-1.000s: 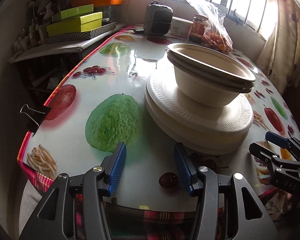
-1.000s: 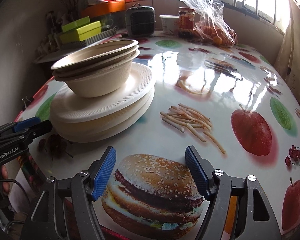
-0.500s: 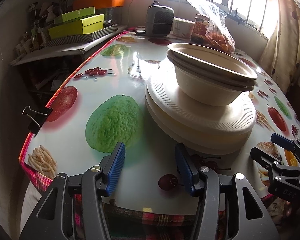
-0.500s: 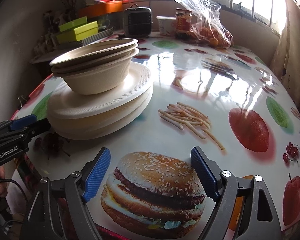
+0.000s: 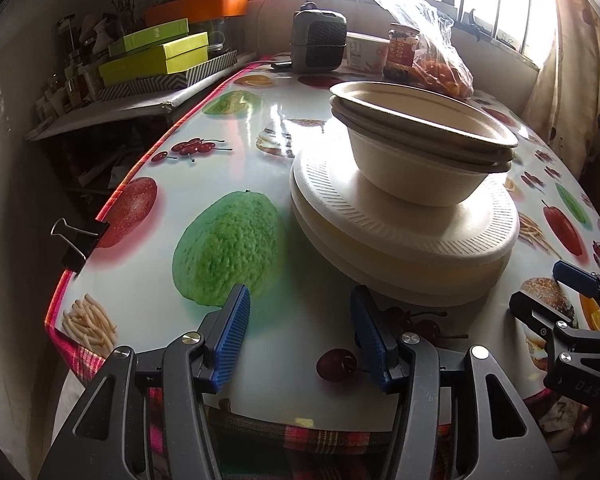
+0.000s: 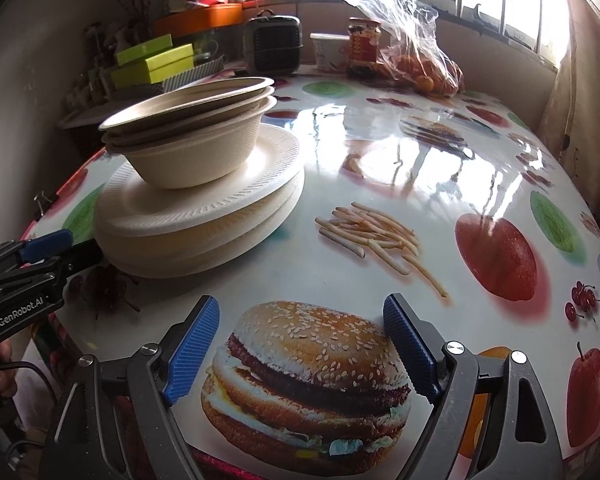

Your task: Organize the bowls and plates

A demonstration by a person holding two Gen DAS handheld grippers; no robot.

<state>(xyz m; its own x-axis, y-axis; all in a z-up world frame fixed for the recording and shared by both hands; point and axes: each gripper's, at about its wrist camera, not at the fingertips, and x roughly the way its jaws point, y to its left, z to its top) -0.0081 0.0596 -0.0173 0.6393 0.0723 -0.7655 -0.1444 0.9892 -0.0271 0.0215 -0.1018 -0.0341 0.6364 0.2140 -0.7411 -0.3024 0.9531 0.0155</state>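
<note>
A stack of nested beige paper bowls (image 5: 416,168) sits on a stack of white foam plates (image 5: 404,248) on the fruit-print table; the bowls (image 6: 192,148) and the plates (image 6: 204,220) also show in the right wrist view. My left gripper (image 5: 300,340) is open and empty near the table's front edge, just short of the plates. My right gripper (image 6: 300,352) is open and empty above the printed burger, to the right of the stack. Each gripper shows in the other's view: the right gripper (image 5: 572,304) and the left gripper (image 6: 40,256).
At the far end stand a small grey heater (image 5: 318,42), a white tub (image 5: 364,54), a jar (image 5: 402,54) and a plastic bag of oranges (image 5: 440,68). Green boxes (image 5: 156,60) lie on a side shelf at left. A binder clip (image 5: 76,240) grips the left table edge.
Both grippers have drawn back a little towards the front edge of the table. The right gripper's jaws have opened wider. The stack has not moved.
</note>
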